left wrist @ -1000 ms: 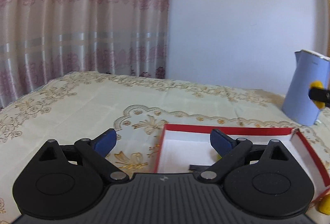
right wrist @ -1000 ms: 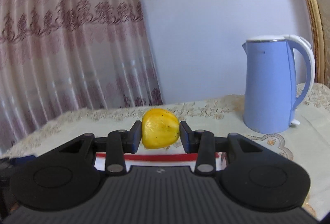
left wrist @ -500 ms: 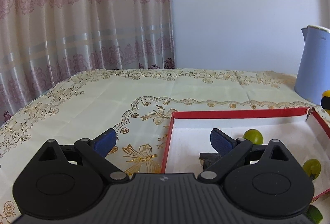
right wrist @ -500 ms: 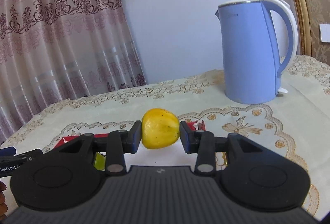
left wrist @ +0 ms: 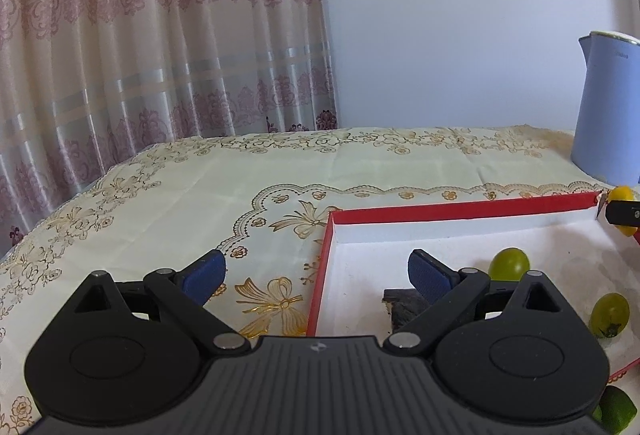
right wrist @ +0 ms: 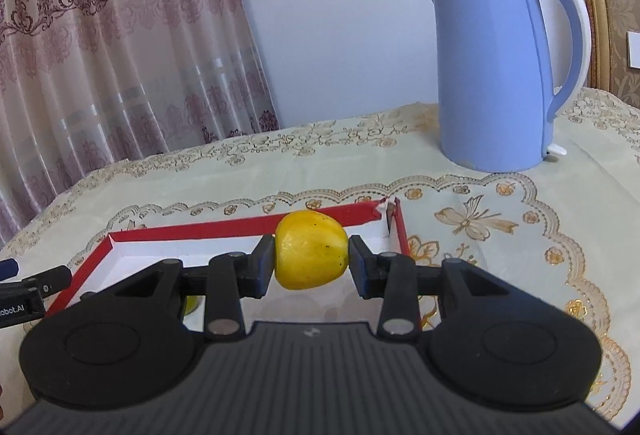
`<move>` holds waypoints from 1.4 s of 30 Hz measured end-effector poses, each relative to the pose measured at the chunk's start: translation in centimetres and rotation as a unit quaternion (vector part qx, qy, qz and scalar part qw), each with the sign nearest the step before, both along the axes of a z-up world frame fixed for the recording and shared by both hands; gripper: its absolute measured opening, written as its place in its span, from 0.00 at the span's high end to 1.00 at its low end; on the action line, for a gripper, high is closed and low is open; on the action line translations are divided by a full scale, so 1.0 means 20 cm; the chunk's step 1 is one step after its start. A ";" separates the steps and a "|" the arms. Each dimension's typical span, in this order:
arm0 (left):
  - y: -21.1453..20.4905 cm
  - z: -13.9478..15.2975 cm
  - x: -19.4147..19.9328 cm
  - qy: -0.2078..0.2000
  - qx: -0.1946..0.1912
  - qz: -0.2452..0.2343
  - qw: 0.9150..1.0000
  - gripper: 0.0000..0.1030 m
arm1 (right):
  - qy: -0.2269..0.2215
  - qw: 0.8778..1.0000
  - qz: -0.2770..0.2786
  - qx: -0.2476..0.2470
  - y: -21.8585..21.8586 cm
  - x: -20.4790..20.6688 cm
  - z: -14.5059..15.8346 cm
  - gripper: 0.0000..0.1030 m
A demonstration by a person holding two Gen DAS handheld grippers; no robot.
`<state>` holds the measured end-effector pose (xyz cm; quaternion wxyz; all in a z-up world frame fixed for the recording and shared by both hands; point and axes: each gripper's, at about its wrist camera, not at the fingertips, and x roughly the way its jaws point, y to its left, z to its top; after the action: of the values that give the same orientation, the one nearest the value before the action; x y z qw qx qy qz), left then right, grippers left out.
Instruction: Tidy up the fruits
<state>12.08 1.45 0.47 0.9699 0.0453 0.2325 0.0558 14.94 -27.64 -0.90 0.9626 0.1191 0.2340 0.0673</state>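
Over the last second the right gripper [right wrist: 311, 261] has come down and forward, so that the red-rimmed, white-lined shallow cardboard box [right wrist: 224, 226], earlier only a sliver under its fingers, now lies open beneath it, while the pale blue electric kettle [right wrist: 496, 75] has slid off to the right of the view. Its fingers remain pinched on the round yellow fruit [right wrist: 310, 255], one pad on each side, and the fruit hangs above the box's far right part, near the torn corner, not yet touching the white floor as far as the view shows. The left gripper [left wrist: 316, 273] has also tilted down: its blue-padded fingers [left wrist: 430, 277] are spread wide and hold nothing, one over the cream, gold-embroidered tablecloth on the table [left wrist: 280, 171] and the other over the box interior. Its camera now takes in two small green fruits [left wrist: 509, 262] lying in the box and a dark flat object [left wrist: 404, 309], too hidden to name. The carry therefore looks nearly complete; what probably remains is lowering the yellow fruit and releasing it clear of the green ones.
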 end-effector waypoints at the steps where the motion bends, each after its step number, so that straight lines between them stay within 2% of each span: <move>1: -0.01 0.00 0.00 0.001 0.003 0.000 1.000 0.04 | 0.005 1.000 -0.001 0.002 0.00 0.01 -0.01 0.64; 14: -0.03 -0.01 0.00 0.001 0.012 -0.010 1.000 0.04 | 0.058 0.998 -0.010 0.007 0.00 0.08 -0.10 0.63; 30: -0.03 -0.01 -0.01 0.003 0.012 -0.018 1.000 0.04 | 0.057 0.998 -0.009 -0.001 0.01 0.08 -0.10 0.60; 35: -0.02 0.00 -0.01 0.003 -0.005 -0.031 1.000 0.04 | 0.055 0.998 -0.008 -0.002 0.02 0.08 -0.10 0.54; 42: -0.01 0.02 -0.04 -0.014 -0.026 -0.043 0.999 0.02 | 0.048 0.999 -0.010 -0.003 0.02 0.07 -0.09 0.54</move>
<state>11.33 1.27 0.79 0.9754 0.0292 0.2182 0.0084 16.42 -27.24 -2.78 0.9512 0.1211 0.2793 0.0514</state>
